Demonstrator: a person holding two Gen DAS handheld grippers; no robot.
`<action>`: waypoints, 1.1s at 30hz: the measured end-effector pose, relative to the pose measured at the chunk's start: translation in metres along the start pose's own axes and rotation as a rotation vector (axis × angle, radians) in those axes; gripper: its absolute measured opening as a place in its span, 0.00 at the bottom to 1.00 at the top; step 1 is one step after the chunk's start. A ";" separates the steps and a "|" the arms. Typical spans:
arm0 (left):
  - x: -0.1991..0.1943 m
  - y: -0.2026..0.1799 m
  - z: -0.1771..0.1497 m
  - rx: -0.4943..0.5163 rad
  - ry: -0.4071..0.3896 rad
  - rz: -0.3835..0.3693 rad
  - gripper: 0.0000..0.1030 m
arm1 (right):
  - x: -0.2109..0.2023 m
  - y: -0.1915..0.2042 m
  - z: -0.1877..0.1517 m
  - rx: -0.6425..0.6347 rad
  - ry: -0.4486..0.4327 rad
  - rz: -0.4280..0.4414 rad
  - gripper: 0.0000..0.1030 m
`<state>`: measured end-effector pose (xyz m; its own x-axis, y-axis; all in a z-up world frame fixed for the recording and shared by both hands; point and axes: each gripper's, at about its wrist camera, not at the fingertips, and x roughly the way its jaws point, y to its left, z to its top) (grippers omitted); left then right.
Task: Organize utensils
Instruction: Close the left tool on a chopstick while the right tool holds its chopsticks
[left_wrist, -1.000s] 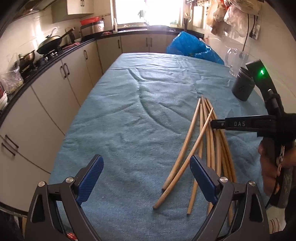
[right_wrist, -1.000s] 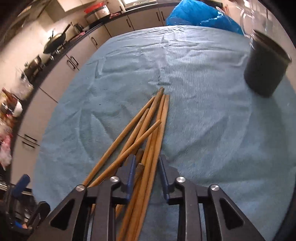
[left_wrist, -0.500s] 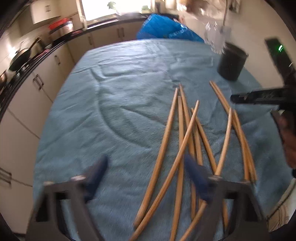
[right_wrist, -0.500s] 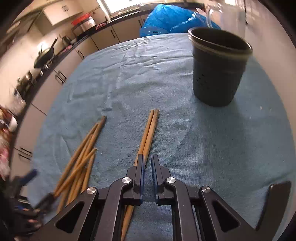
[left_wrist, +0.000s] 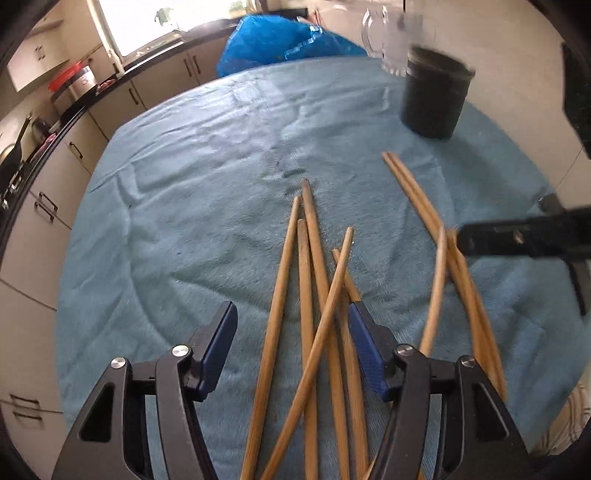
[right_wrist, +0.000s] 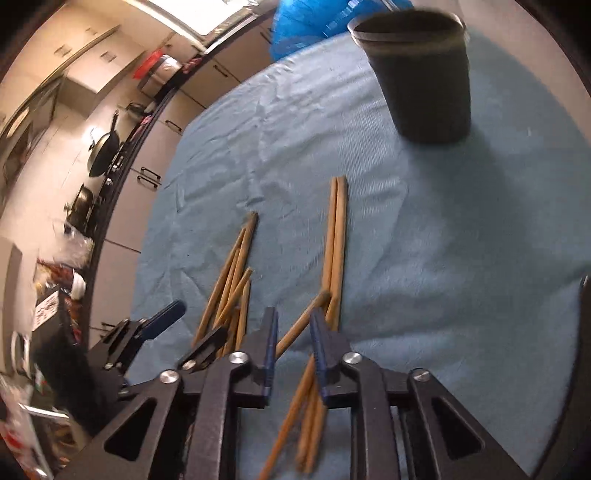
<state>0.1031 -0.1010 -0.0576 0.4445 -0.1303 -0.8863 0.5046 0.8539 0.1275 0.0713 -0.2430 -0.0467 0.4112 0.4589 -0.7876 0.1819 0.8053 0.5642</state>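
Several long wooden chopsticks (left_wrist: 314, 295) lie crossed on the blue towel (left_wrist: 184, 221). My left gripper (left_wrist: 291, 332) is open and straddles this pile low over the towel. A separate pair of chopsticks (right_wrist: 337, 229) lies to the right, pointing toward the dark utensil cup (right_wrist: 424, 74), which also shows in the left wrist view (left_wrist: 434, 96). My right gripper (right_wrist: 293, 332) is open with a narrow gap, over the near ends of that pair and one slanted chopstick (right_wrist: 295, 332). The right gripper also shows in the left wrist view (left_wrist: 517, 240).
A blue plastic bag (left_wrist: 280, 40) and a glass jug (left_wrist: 384, 37) stand at the towel's far end. Kitchen cabinets (left_wrist: 55, 166) and a counter with pans run along the left. A wall is on the right.
My right gripper was shut on a pair of chopsticks and has now opened a little, with the pair lying on the towel. My left gripper moved forward over the main pile.
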 end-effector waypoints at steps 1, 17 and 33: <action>0.006 -0.001 0.003 0.001 0.024 0.009 0.58 | 0.003 0.000 -0.001 0.011 0.010 0.004 0.20; 0.009 0.102 -0.011 -0.348 0.005 -0.262 0.26 | 0.035 0.014 -0.005 0.021 0.108 -0.039 0.33; 0.010 0.141 -0.016 -0.442 0.000 -0.302 0.38 | 0.062 0.053 0.025 -0.174 0.102 -0.266 0.12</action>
<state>0.1673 0.0262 -0.0557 0.3278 -0.4031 -0.8545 0.2498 0.9092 -0.3330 0.1284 -0.1814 -0.0594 0.2765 0.2517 -0.9275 0.1120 0.9501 0.2912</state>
